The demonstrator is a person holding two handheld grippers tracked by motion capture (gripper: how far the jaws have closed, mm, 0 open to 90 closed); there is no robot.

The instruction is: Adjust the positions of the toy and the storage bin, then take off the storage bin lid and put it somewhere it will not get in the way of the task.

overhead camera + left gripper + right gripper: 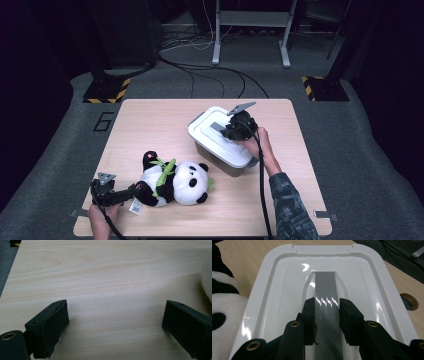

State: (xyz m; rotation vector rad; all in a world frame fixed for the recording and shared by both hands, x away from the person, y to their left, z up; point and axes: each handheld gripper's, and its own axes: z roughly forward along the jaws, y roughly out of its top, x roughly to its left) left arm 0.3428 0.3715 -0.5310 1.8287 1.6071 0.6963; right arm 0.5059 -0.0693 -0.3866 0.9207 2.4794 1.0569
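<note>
A panda plush (180,182) with a green bamboo sprig lies on its side at the front of the wooden table (150,120). My left gripper (131,191) rests low beside the panda's black leg. Its jaws stand wide open (116,305) over bare wood, with a strip of the panda's white fur (207,277) at the right edge. A grey box with a white lid (216,142) stands to the right of the panda. My right gripper (235,129) is over the lid (282,277), shut (326,306) on its grey handle (325,285). The panda (224,305) lies left of the lid.
A round hole (409,301) is cut in the tabletop just right of the box. Behind the table, cables (210,70) run over the grey floor between a metal stand (250,30) and two striped bases (106,92).
</note>
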